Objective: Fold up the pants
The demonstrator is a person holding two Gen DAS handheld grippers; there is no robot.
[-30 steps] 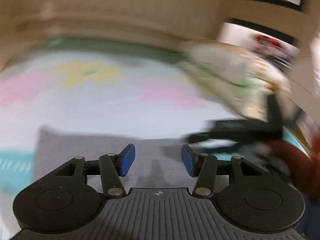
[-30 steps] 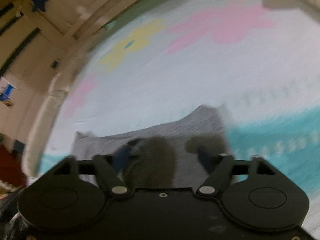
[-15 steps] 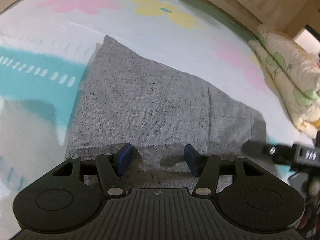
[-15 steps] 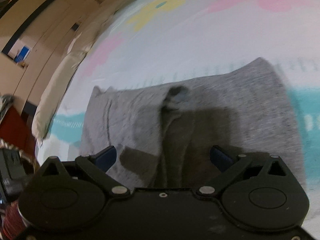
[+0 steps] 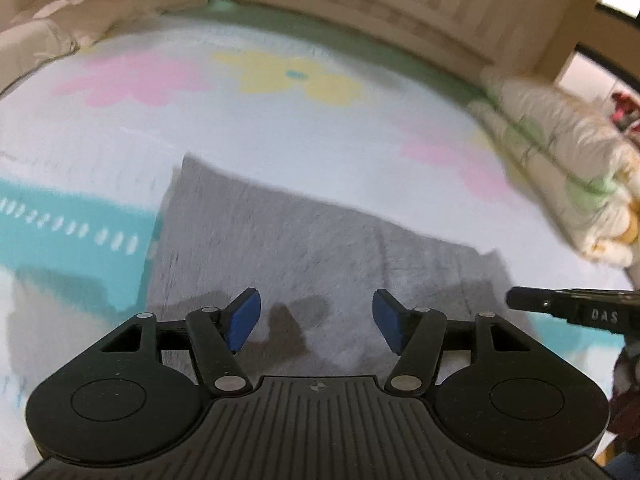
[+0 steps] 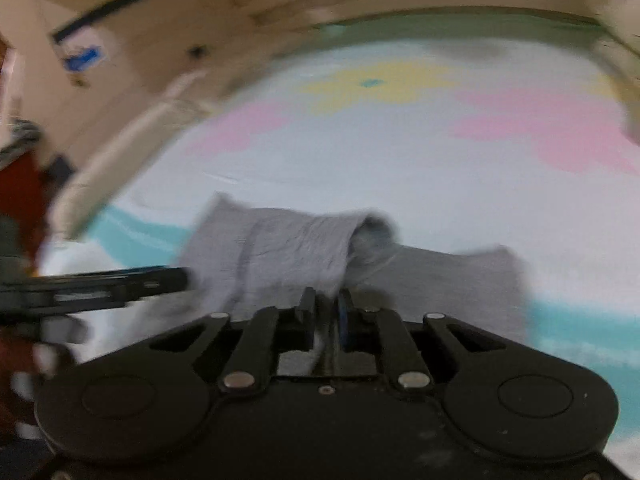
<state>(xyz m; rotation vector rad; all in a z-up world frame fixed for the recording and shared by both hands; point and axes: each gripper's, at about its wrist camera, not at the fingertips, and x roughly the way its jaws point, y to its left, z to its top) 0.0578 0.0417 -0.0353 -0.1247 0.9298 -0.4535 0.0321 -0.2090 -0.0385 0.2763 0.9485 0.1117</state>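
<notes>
The grey pants lie folded on a bed sheet with pink and yellow flowers. My left gripper is open and empty, its blue pads just above the near edge of the pants. My right gripper is shut on a fold of the pants, which is lifted into a raised ridge over the flat part. The right gripper's tip shows at the right edge of the left wrist view. The left gripper shows at the left of the right wrist view.
A folded floral quilt lies at the right side of the bed. A beige headboard runs along the far edge. A teal band crosses the sheet on the left. A white pillow lies along the bed's left edge.
My right gripper has closed on a fold of the pants and lifted it. My left gripper has stayed open and drawn back a little from the pants.
</notes>
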